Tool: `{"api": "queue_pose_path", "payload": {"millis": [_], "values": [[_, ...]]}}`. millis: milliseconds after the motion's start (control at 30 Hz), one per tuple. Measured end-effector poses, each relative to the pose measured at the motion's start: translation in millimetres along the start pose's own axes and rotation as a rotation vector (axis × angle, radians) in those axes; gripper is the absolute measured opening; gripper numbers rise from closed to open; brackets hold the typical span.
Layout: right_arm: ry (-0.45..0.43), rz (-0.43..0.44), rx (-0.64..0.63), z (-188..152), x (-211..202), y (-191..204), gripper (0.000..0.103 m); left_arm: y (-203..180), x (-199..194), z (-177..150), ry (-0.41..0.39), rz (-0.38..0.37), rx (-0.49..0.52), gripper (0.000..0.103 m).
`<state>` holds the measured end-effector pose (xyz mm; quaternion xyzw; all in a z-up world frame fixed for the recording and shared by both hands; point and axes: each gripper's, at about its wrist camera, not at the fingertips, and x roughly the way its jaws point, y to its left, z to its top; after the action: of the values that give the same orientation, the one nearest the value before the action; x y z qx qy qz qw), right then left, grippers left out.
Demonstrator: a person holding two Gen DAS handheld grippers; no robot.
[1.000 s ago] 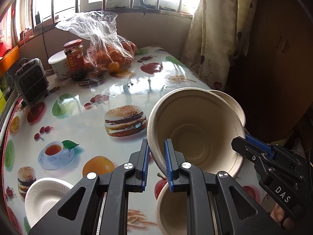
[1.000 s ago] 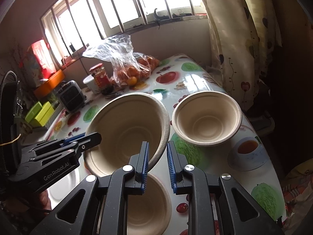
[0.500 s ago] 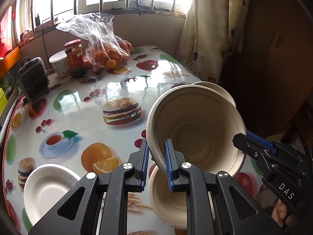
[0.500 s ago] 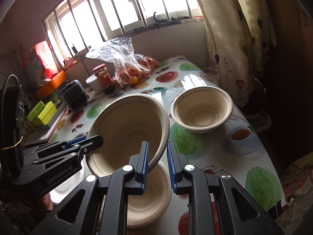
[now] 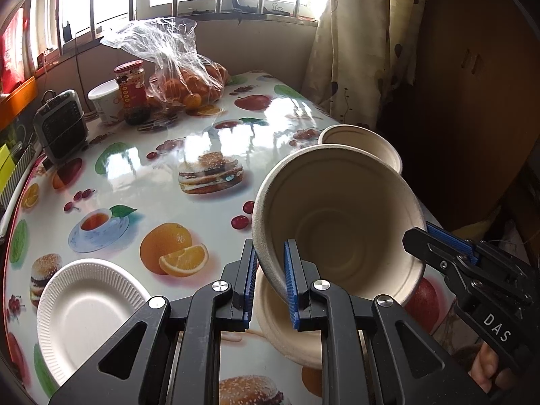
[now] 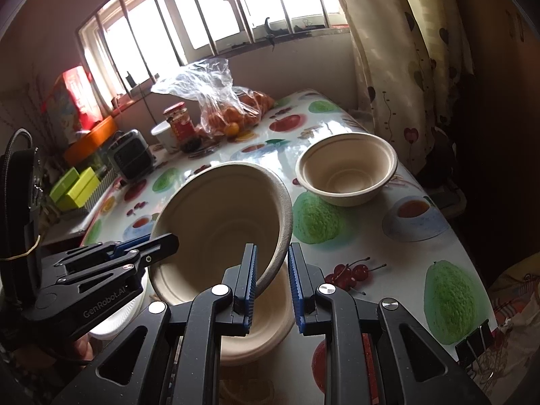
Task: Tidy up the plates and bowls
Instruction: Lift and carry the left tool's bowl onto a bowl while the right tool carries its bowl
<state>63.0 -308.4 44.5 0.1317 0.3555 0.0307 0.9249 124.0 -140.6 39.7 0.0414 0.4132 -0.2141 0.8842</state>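
My left gripper is shut on the rim of a tilted beige paper bowl, held above a second beige bowl on the table. My right gripper brackets the opposite rim of the held bowl with its jaws a little apart; a gap shows at the right pad. A third beige bowl stands upright at the table's right side, also in the left wrist view. A white paper plate lies at the near left.
At the far end stand a plastic bag of oranges, a red-lidded jar, a white cup and a small grey heater. A curtain hangs past the table's right edge. Green boxes sit at far left.
Both grippers and the held bowl have drawn back toward the near table edge; the bowl below and the white plate show more. The right jaws have parted slightly from the rim.
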Motion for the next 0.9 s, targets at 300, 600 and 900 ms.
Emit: {"api": "queue_pose_path", "payload": {"millis": [300,600,900], "values": [[0.026,0.002,0.007,-14.6,3.1,1.2,0.019,1.6,1.5,-10.9,0.021,0.006,0.0,0.016],[0.047,0.002,0.009,-23.1,6.5,2.5,0.019,3.2,5.0,-19.1,0.046,0.012,-0.005,0.016],[0.061,0.0,0.016,-30.9,8.5,2.0,0.019,1.2,10.0,-23.3,0.067,0.015,-0.005,0.016]]}}
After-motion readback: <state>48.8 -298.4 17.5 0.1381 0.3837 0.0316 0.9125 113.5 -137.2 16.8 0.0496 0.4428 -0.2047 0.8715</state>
